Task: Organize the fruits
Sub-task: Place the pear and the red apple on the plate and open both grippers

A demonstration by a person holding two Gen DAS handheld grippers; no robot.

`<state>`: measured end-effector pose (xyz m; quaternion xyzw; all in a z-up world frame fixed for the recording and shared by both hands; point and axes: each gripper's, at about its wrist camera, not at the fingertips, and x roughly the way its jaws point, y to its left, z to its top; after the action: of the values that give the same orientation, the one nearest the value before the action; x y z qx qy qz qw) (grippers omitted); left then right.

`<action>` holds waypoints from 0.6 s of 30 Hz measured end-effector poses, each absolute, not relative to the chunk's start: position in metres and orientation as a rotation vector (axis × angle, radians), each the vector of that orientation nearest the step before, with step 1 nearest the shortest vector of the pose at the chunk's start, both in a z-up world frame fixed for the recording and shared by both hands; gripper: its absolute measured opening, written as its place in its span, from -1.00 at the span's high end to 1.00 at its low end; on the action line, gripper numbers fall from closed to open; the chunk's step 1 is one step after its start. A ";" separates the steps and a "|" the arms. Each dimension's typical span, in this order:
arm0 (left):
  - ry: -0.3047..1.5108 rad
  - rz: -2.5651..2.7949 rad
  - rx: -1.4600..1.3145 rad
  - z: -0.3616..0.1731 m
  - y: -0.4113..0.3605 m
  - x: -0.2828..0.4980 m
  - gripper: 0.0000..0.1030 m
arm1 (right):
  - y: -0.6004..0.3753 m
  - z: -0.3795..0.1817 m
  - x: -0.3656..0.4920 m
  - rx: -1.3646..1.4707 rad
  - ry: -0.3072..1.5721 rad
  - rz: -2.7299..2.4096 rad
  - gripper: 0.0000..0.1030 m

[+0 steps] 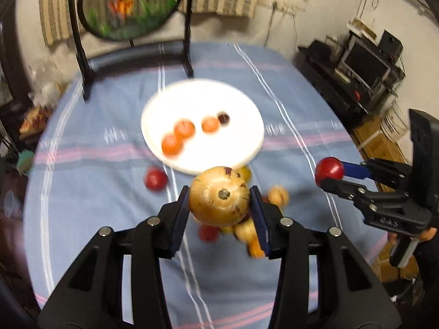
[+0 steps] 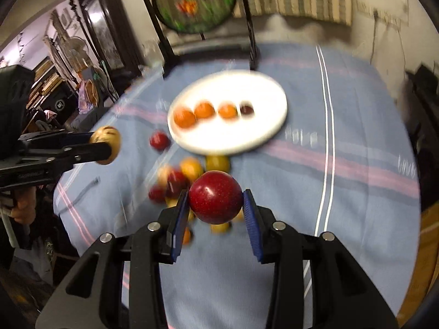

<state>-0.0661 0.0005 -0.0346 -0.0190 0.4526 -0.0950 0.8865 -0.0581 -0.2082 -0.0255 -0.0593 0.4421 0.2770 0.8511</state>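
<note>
My left gripper (image 1: 219, 196) is shut on a yellow-brown round fruit (image 1: 219, 196), lifted above the table. My right gripper (image 2: 216, 198) is shut on a dark red fruit (image 2: 216, 197), also held in the air. Each gripper shows in the other's view: the right gripper (image 1: 330, 174) with the dark red fruit (image 1: 329, 169), the left gripper (image 2: 109, 146) with the yellow-brown fruit (image 2: 105, 144). A white plate (image 1: 241, 104) holds three orange fruits (image 1: 184, 128) and one dark one (image 1: 223, 118) in a row. A pile of loose fruits (image 2: 189, 170) lies below the grippers.
A single red fruit (image 1: 155, 179) lies left of the plate on the blue striped tablecloth (image 1: 288, 87). A black stand (image 1: 82, 54) with a round painted screen rises at the table's far edge. Dark furniture and a monitor (image 1: 365, 63) stand to the right.
</note>
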 end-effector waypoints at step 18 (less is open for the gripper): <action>0.903 -0.178 0.064 -0.032 -0.008 0.056 0.15 | -0.155 0.015 0.045 -0.088 0.853 0.524 0.23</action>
<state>0.0558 -0.0085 -0.0316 0.0308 0.4359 -0.0858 0.8954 0.0446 -0.1547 0.0149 -0.0419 0.4089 0.2511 0.8763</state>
